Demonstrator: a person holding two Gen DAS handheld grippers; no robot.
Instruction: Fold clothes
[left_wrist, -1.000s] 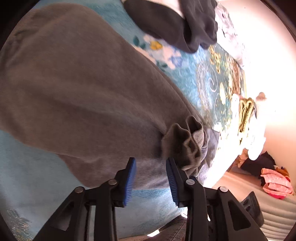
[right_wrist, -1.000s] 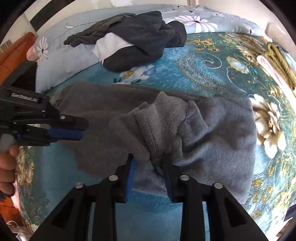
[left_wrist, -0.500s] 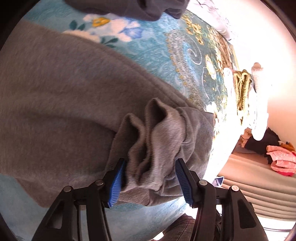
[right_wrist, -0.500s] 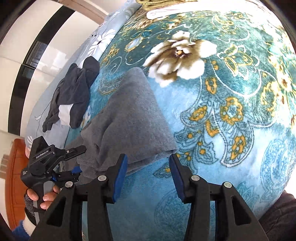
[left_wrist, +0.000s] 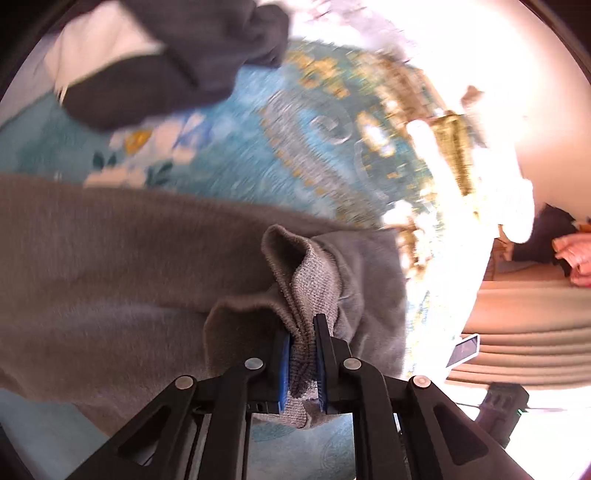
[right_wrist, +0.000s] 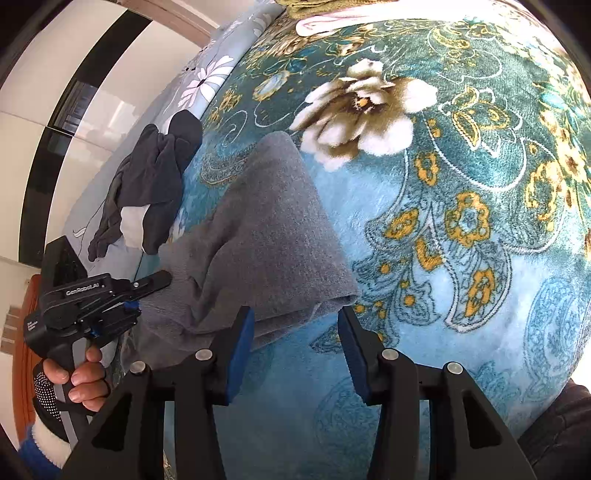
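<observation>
A grey sweatshirt (left_wrist: 122, 266) lies spread on a teal floral bedspread (left_wrist: 236, 147). My left gripper (left_wrist: 301, 354) is shut on its bunched ribbed cuff (left_wrist: 314, 291). In the right wrist view the sweatshirt (right_wrist: 266, 229) lies folded over itself, its corner just ahead of my right gripper (right_wrist: 295, 332), which is open and holds nothing. The left gripper (right_wrist: 92, 302) shows at the left of that view, at the garment's edge.
A pile of dark clothes with a white patch (left_wrist: 170, 62) lies further up the bed; it also shows in the right wrist view (right_wrist: 147, 192). A yellow-green cloth (left_wrist: 454, 155) lies at the bed's far side. The bedspread (right_wrist: 461, 221) stretches right.
My left gripper closed on the cuff it had straddled half a second ago. My right gripper let go of the cuff a second ago and swung to the folded corner, staying open.
</observation>
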